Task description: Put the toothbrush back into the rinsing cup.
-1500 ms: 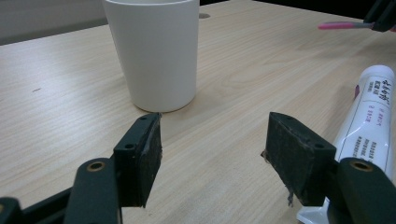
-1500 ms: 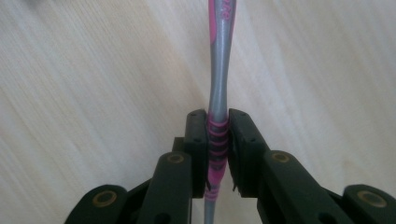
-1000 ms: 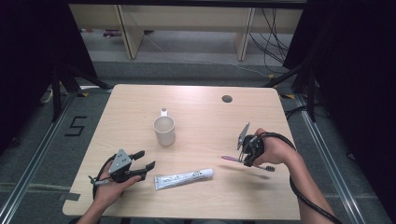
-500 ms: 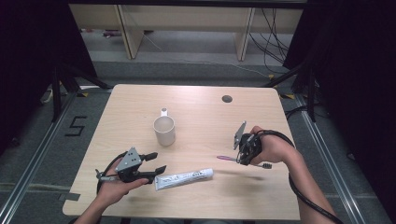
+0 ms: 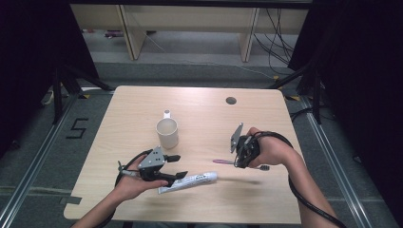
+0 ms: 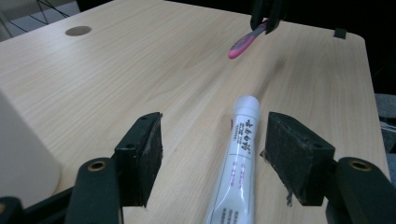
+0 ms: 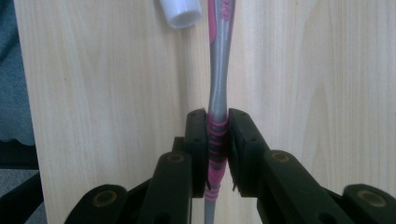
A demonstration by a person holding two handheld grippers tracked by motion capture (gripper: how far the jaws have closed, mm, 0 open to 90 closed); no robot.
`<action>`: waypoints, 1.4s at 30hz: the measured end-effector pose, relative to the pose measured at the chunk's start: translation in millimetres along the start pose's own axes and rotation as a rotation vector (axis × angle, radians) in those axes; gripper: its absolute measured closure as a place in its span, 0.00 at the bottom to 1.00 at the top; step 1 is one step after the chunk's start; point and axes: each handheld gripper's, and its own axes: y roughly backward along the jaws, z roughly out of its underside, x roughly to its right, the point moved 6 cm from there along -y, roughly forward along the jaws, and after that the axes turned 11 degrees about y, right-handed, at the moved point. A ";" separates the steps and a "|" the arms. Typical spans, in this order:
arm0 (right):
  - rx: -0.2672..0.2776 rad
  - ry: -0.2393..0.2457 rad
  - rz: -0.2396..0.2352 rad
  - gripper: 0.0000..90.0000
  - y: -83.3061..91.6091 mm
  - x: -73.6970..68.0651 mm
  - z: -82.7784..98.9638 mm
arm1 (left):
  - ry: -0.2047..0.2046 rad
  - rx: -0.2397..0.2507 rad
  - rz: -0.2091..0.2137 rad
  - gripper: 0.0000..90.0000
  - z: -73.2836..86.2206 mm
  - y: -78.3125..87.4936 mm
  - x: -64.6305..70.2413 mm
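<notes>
Table [image 5: 142, 102]: pale wood, dark room around it
Cup [image 5: 167, 133]: upright — inside hidden
Right gripper [image 5: 240, 161]: pinching toothbrush [image 7: 218, 100], raised above table
Left gripper [image 6: 212, 154]: jaws spread — toothpaste tube [image 6: 238, 158] lying between, untouched

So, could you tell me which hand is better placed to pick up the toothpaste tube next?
Left: the left gripper is open with the toothpaste tube between its jaws, while the right gripper is shut on the toothbrush.

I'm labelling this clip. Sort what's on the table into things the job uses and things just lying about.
In use:
- toothbrush, clamped in the right gripper
- toothpaste tube, lying between the open jaws of the left gripper

Lying about:
- cup, standing apart from both grippers
</notes>
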 end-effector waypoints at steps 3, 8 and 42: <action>-0.005 0.019 0.001 0.88 -2.7 -1.1 -6.0 | -0.013 -0.020 0.022 0.40 -3.3 -8.6 5.0; 0.004 0.047 -0.023 0.88 -7.1 -3.1 -17.4 | -0.018 -0.028 0.050 0.40 -9.7 -17.2 9.4; 0.029 0.216 -0.037 0.88 -7.4 -3.9 -63.0 | -0.068 -0.092 0.146 0.60 -16.4 -49.1 16.8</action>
